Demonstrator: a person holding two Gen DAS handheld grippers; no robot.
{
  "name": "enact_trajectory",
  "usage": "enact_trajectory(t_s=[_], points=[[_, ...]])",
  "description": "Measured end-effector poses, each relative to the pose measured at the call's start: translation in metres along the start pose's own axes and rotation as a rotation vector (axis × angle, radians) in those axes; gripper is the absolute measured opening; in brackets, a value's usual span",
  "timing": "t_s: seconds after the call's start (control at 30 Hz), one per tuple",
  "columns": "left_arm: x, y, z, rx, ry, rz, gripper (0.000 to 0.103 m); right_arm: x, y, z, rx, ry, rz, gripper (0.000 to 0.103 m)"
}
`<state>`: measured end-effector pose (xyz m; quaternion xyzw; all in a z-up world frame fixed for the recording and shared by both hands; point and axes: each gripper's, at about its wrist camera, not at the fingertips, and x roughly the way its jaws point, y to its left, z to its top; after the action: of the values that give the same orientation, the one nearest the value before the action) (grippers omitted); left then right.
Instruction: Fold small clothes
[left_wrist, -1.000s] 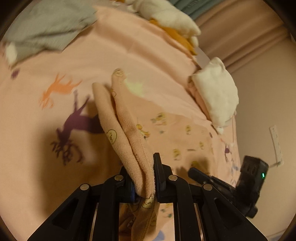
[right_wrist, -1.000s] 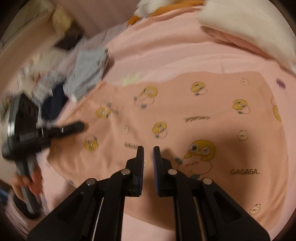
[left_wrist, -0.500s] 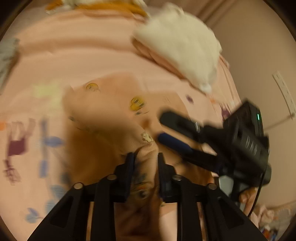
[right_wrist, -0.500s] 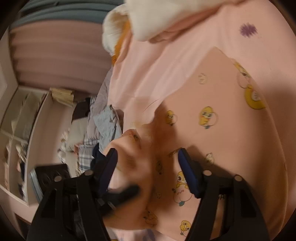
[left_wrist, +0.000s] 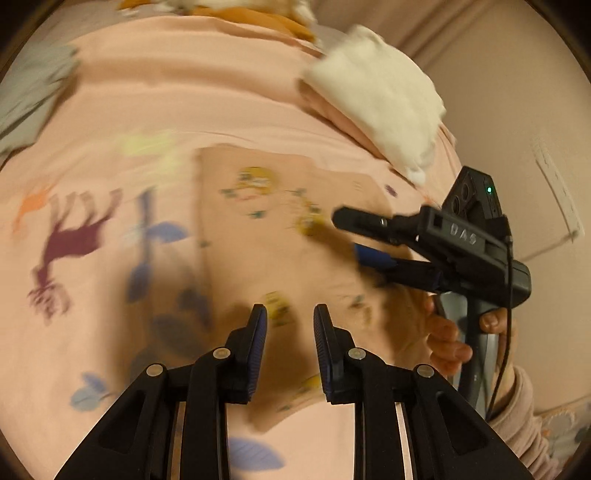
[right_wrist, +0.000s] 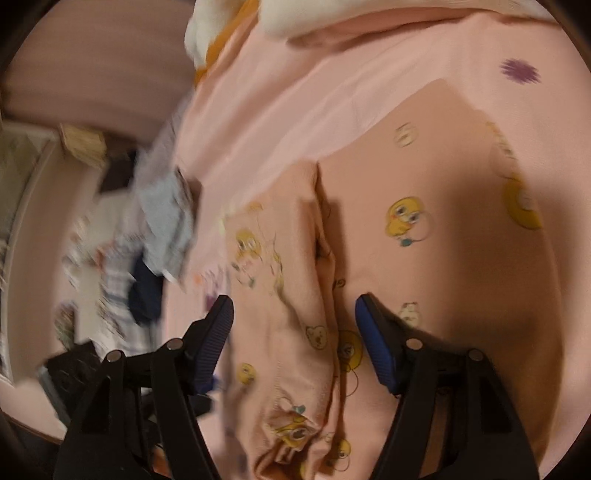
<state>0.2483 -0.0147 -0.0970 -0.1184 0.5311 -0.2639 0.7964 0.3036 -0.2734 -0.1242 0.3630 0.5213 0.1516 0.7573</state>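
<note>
Folding risk: the turned-over flap (right_wrist: 295, 266) lies loose on the peach garment (left_wrist: 273, 236), so any brush from a finger as the tongs pull away could drag it back open (my guess, since nothing pins it).
Second risk: the flap's edge looks bunched and rolled at the near end, which could set a crooked crease if pressed as it lies.
Left gripper (left_wrist: 290, 325): jaws a moderate way apart, nothing between them, hovering over the garment's near edge.
Right gripper (right_wrist: 293, 321): jaws wide apart, straddling the folded flap without gripping it; whether the pads touch cloth, I cannot tell.
Garment look: soft peach knit printed with yellow chick cartoons, one side folded over as a narrow band running near to far.
Garment place: spread flat on the pink bedsheet (left_wrist: 155, 96), right of the sheet's purple animal print.
Surroundings: white folded cloth (left_wrist: 376, 99) lies on the far right; a heap of grey and checked clothes (right_wrist: 162, 218) sits left of the garment in the right wrist view.
</note>
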Motion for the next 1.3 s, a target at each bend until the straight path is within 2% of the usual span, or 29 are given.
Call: enact_trajectory(t_s=[0.07, 0.1, 0.23, 0.37, 0.43, 0.63, 0.77, 0.9, 0.97, 1.1, 1.2, 1.23, 1.3], points=[[-0.006, 0.015, -0.005, -0.039, -0.008, -0.005, 0.022, 0.011, 0.008, 0.004, -0.047, 0.012, -0.033, 0.065], [-0.007, 0.02, -0.005, -0.061, -0.012, -0.011, 0.022, 0.014, 0.011, 0.005, -0.064, 0.01, -0.049, 0.06], [-0.009, 0.041, -0.014, -0.135, -0.01, -0.048, 0.022, 0.025, 0.021, 0.006, -0.15, 0.016, -0.091, 0.029], [-0.007, 0.053, -0.019, -0.175, -0.006, -0.061, 0.022, 0.036, 0.016, 0.008, -0.188, 0.028, -0.138, 0.013], [-0.009, 0.055, -0.02, -0.187, -0.007, -0.069, 0.022, 0.035, 0.015, 0.01, -0.187, 0.018, -0.137, 0.009], [-0.016, 0.048, -0.016, -0.174, -0.017, -0.081, 0.022, -0.005, 0.039, 0.016, -0.272, -0.075, -0.089, 0.008], [-0.015, 0.038, -0.011, -0.155, -0.018, -0.092, 0.022, -0.042, 0.042, 0.03, -0.307, -0.141, -0.148, 0.008], [-0.006, 0.024, -0.005, -0.132, -0.007, -0.109, 0.022, -0.069, 0.02, 0.04, -0.28, -0.17, -0.214, 0.008], [0.002, 0.012, -0.001, -0.111, 0.0, -0.115, 0.022, -0.072, 0.004, 0.04, -0.246, -0.162, -0.221, 0.009], [0.017, -0.011, 0.007, -0.078, 0.012, -0.128, 0.022, -0.062, -0.023, 0.038, -0.208, -0.146, -0.288, 0.01], [0.028, -0.03, 0.01, -0.035, 0.021, -0.136, 0.022, -0.058, -0.04, 0.037, -0.161, -0.145, -0.285, 0.017], [0.03, -0.034, 0.01, -0.022, 0.023, -0.137, 0.022, -0.059, -0.042, 0.037, -0.149, -0.143, -0.287, 0.024], [0.035, -0.044, 0.009, 0.017, 0.021, -0.132, 0.022, -0.07, -0.042, 0.035, -0.152, -0.184, -0.315, 0.025]])
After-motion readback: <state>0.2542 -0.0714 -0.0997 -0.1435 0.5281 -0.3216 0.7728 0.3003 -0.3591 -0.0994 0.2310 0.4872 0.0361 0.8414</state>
